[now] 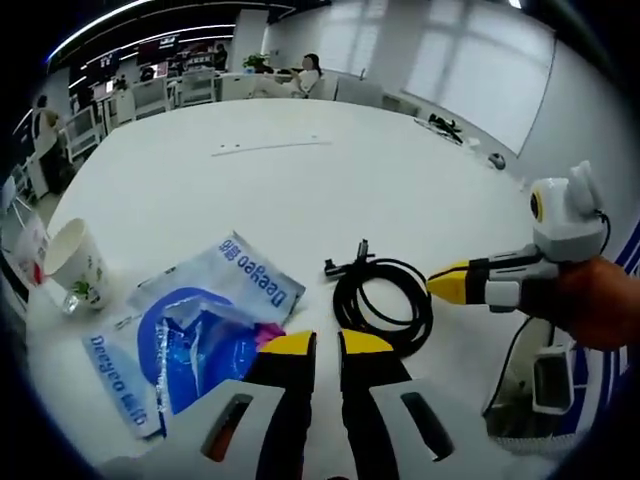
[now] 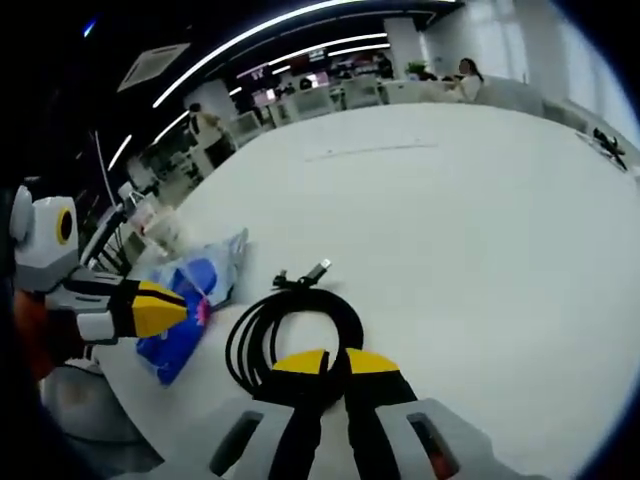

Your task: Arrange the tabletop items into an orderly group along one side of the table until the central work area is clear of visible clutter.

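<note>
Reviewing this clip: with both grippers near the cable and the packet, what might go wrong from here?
1. The cable is a loose coil with its plug end free; gripped by one loop, it may uncoil and drag across the table.
2. The packet is flat, slick plastic; the left gripper might slide off it or push it toward the cup near the table's edge.
3. The right gripper and the left one are close together over the cable and could collide.

open office, desks (seated people)
</note>
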A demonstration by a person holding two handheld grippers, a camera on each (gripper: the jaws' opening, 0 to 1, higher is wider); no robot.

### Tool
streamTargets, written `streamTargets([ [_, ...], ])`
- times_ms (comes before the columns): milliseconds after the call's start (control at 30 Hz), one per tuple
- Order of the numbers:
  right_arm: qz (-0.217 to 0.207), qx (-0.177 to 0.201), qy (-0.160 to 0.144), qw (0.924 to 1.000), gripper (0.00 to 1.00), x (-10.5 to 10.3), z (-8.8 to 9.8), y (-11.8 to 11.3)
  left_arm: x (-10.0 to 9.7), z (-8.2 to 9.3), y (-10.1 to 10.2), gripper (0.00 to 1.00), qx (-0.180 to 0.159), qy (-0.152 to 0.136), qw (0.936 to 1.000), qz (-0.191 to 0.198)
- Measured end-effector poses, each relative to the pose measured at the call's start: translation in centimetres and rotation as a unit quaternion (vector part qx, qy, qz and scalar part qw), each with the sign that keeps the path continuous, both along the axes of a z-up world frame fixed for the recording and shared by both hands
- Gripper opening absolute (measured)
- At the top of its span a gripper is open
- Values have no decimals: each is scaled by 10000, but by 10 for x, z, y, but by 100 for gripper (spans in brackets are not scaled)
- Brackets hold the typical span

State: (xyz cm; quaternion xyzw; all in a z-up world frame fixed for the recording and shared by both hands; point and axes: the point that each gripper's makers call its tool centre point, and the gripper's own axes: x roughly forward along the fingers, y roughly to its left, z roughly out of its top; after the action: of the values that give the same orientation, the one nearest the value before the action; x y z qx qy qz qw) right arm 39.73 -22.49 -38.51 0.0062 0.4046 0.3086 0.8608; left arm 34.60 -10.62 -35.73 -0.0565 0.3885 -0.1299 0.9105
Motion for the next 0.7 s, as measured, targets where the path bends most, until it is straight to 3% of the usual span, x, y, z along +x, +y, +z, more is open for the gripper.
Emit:
streamTargets([
  [300, 246, 50, -20, 9997, 3, -9, 0, 24, -9, 12, 23, 6, 24, -156, 9996, 253],
  [700, 791, 139, -85, 9967, 5, -26, 5, 70, -42, 15, 62, 6, 33, -163, 9972, 732],
])
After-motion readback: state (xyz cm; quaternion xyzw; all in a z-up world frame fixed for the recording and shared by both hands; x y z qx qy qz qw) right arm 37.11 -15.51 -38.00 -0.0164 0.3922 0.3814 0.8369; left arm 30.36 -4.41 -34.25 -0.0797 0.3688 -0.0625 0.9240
